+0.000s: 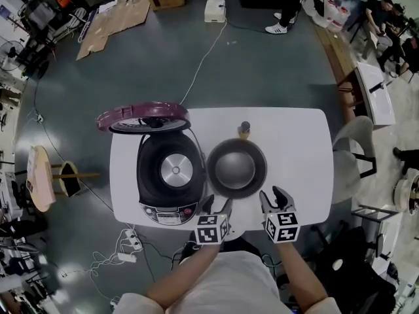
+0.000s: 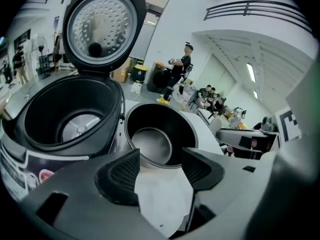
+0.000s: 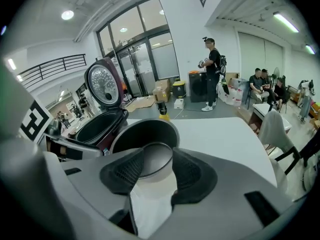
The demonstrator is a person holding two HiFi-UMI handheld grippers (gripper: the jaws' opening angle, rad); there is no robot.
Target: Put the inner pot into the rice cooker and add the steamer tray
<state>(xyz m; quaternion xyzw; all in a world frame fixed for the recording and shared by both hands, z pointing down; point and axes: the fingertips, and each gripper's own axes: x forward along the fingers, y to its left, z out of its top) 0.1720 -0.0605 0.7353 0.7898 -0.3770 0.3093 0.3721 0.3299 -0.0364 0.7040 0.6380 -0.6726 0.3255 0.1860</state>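
Inner pot [image 1: 236, 168] stands upright, mouth up, beside the rice cooker [image 1: 169, 175]; left gripper [image 1: 217, 205] and right gripper [image 1: 273, 195] jaws apart, empty.

Right gripper [image 3: 156, 160] stands with jaws apart and empty; pot [image 3: 142, 134] just ahead, open cooker [image 3: 97, 121] ahead-left.

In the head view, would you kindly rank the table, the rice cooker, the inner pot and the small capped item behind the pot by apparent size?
1. table
2. rice cooker, with its open lid
3. inner pot
4. small capped item
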